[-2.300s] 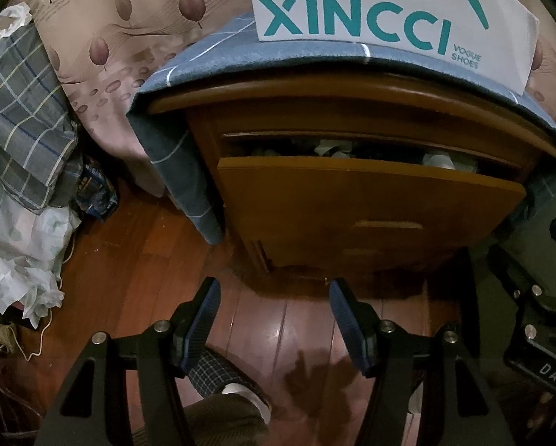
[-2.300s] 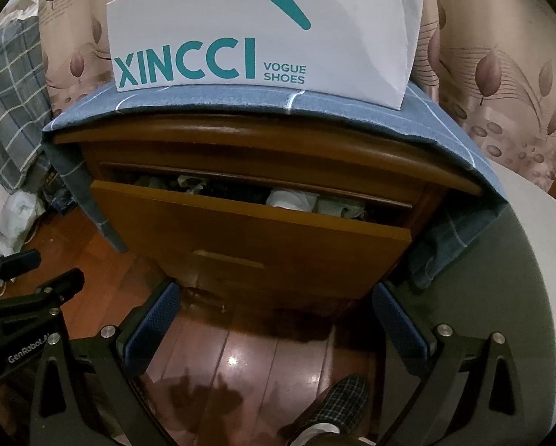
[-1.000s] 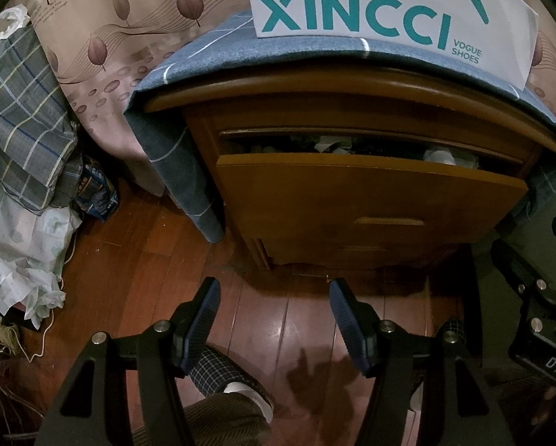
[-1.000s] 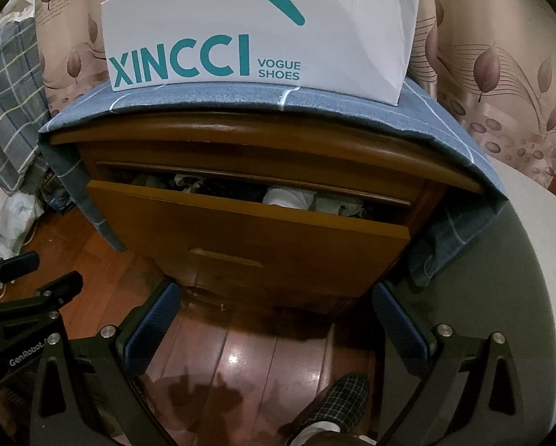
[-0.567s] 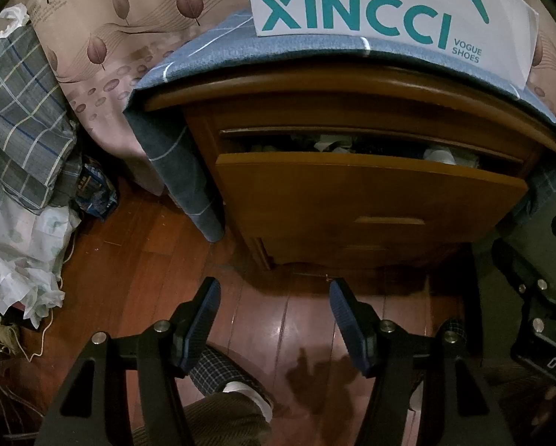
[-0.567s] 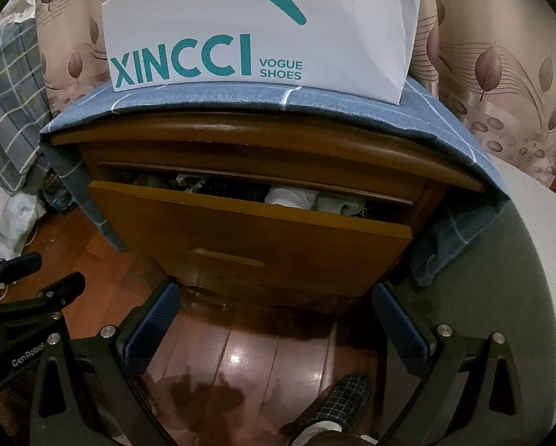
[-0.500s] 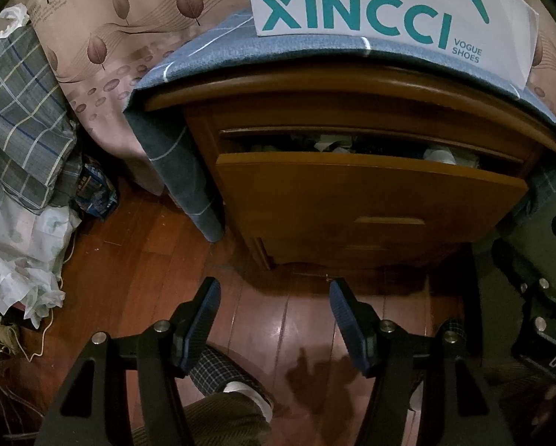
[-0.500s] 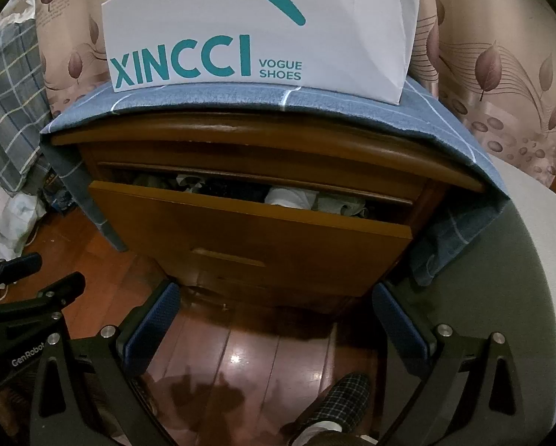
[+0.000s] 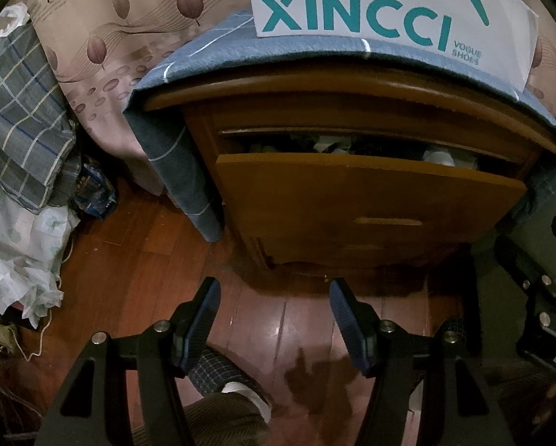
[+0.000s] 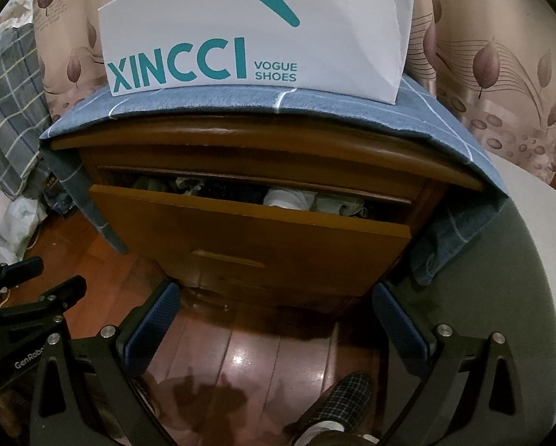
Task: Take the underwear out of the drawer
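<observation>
Since the drawer (image 10: pixel 248 238) is sitting only partly pulled out, the underwear (image 10: pixel 289 197) is barely showing in the gap. Left claw (image 9: pixel 274 312) and right claw (image 10: pixel 274 319) are both hanging near the floor, jaws apart and empty, probably staging for a wider pull.

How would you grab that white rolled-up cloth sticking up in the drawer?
Probably from above. The white rolled cloth lies in the narrow gap behind the drawer front, which stands only partly pulled out under the cabinet top. Its rounded top fold bulges above the front's edge, so a gripper reaching down over that edge could pinch the fold. Pulling the drawer wider first would likely help.
</observation>
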`<state>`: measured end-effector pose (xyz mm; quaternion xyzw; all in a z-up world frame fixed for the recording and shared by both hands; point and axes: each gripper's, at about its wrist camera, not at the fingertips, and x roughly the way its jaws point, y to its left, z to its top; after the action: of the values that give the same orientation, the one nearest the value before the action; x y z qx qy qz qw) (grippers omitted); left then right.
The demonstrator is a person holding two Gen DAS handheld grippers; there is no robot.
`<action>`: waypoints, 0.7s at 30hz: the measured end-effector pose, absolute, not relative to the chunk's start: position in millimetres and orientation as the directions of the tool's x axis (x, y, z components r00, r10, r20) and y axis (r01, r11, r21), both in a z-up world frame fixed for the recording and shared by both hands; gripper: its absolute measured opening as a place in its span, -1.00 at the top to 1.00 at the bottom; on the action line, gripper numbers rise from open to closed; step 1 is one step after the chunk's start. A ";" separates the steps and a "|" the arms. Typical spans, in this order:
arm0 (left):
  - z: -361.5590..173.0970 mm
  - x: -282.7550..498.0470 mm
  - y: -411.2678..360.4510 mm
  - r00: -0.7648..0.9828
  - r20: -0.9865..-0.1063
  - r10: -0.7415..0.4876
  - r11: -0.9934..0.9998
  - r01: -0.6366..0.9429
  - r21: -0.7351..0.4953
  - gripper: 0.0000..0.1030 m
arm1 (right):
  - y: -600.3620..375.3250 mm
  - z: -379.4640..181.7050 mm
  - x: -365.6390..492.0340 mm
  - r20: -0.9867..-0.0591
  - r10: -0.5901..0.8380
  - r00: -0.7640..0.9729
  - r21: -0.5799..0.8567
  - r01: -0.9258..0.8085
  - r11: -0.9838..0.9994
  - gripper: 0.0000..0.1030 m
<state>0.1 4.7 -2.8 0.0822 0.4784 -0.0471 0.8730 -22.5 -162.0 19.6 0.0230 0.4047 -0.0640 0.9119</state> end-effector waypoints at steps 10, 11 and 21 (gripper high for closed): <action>-7.4 18.7 30.1 0.431 -0.886 -0.171 0.985 0.092 -0.146 -0.22 | -176.9 27.7 -24.6 -0.730 -0.086 0.678 0.044 0.172 0.984 -0.99; -8.1 22.5 36.2 0.417 -0.883 -0.214 0.977 0.073 -0.203 -0.22 | -179.6 28.8 -25.3 -0.728 -0.082 0.681 0.056 0.178 0.982 -0.99; -17.5 51.6 61.3 0.434 -0.785 -0.442 0.830 -0.134 -0.542 -0.30 | -213.6 40.7 -30.7 -0.701 -0.082 0.709 0.145 0.254 0.956 -0.99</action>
<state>51.6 61.3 -17.5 -0.2755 0.5230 -0.0963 0.8008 -30.7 -213.6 40.7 0.1162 0.3705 -0.0916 0.9170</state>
